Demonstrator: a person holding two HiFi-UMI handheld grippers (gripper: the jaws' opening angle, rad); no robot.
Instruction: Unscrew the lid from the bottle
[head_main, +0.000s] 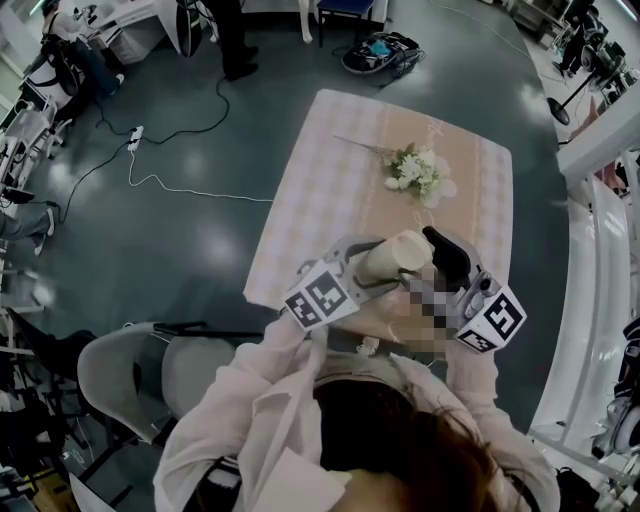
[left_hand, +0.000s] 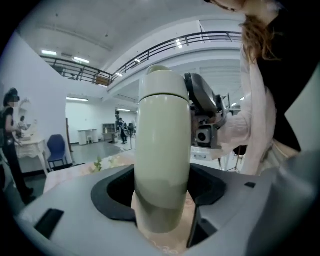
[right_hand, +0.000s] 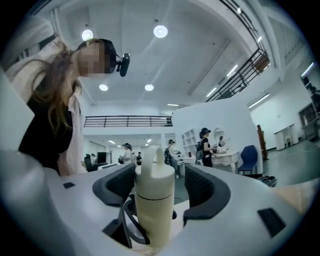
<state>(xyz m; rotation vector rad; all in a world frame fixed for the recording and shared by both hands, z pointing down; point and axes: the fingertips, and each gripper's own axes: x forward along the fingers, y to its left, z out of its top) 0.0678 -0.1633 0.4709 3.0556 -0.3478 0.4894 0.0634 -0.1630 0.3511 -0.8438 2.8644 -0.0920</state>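
Note:
A cream bottle (head_main: 395, 258) is held above the near edge of the table, between both grippers. My left gripper (head_main: 372, 262) comes in from the left and is shut on the bottle's body (left_hand: 162, 150), which fills the gap between its jaws (left_hand: 162, 200). The lid (right_hand: 155, 182), with a small loop handle on top, stands between the jaws of my right gripper (right_hand: 155, 185). Those jaws stand open, with a clear gap beside the lid on the right. In the head view the right gripper (head_main: 425, 255) reaches in from the right. The right gripper (left_hand: 205, 110) also shows behind the bottle in the left gripper view.
The table (head_main: 330, 190) wears a pink checked cloth, with a bunch of white flowers (head_main: 415, 170) lying at its far side. A grey chair (head_main: 140, 370) stands at the near left. Cables (head_main: 170, 185) run over the floor, and people work at desks in the background.

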